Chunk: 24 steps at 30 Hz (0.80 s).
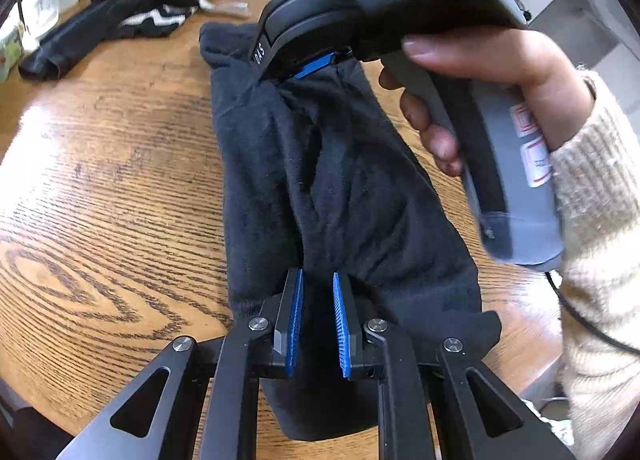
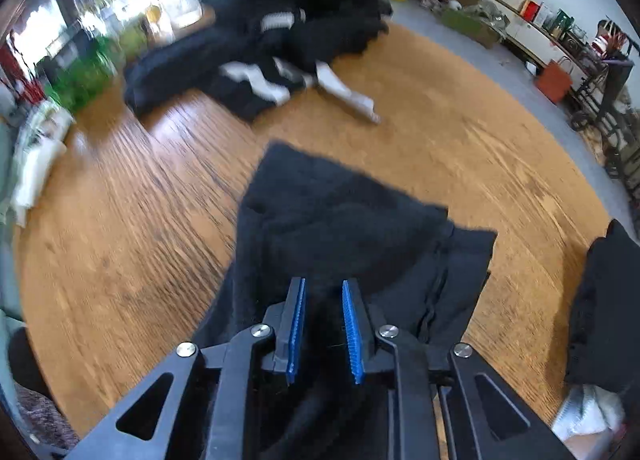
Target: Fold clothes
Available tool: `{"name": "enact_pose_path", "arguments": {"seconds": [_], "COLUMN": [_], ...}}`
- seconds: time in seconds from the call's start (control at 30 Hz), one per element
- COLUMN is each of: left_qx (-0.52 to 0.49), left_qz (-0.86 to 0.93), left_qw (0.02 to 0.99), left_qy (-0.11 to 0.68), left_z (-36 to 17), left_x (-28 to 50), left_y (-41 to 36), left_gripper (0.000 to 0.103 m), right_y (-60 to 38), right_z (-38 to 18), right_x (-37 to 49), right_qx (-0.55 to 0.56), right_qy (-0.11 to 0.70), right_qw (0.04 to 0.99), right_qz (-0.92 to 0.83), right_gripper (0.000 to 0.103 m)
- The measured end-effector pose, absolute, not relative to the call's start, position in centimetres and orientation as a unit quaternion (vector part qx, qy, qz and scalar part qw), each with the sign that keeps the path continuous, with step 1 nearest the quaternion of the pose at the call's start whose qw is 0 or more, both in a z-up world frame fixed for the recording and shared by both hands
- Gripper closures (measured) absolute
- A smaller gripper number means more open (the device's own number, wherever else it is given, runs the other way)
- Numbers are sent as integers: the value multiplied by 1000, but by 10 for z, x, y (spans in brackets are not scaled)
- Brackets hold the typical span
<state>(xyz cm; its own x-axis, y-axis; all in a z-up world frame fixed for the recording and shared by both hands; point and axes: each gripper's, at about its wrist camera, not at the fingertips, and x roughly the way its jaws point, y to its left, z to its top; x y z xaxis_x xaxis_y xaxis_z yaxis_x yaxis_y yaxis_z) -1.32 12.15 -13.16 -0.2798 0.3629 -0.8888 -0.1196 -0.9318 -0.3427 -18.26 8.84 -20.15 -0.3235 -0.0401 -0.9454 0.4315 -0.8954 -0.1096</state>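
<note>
Two tools, left tool (image 1: 318,280) and right tool (image 2: 324,288), pinching one dark garment (image 1: 320,180)

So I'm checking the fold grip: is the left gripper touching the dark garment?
Touching. The left wrist view shows the left gripper pinching bunched cloth of the dark garment.

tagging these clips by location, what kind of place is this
Probably a lived-in home room: a wooden table with a pile of dark clothes, potted plants by a bright window, and cluttered shelves along the wall.
</note>
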Motion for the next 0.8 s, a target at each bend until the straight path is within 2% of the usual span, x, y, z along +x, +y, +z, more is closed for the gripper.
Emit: {"name": "enact_pose_path", "arguments": {"seconds": [0.2,0.33,0.43,0.53,0.67,0.8], "left_qx": [-622,-636,-645,-659,-677,-686], "left_qz": [763,750,739,725,704,693], "left_qw": [170,182,192,202,212,220], "left_qy": [-40,-3,0,7,19,17], "left_z": [-134,-134,-136,-138,-141,-144], "left_x": [-45,-54,-61,-70,-83,-92], "left_y": [130,137,136,137,138,135], "left_gripper": [87,87,87,87,87,87], "right_y": [96,116,138,151,155,169], "right_z": [-208,-208,-205,-198,-203,-215], "right_x": [-217,-248,-254,-244,-231,-229], "right_qx": [591,615,611,613,628,642], "right_qy": [150,86,32,38,99,95], "right_qw": [105,78,76,62,43,56], "right_qz": [-785,-780,-787,-787,-771,-759], "right_gripper": [81,77,79,78,78,78]}}
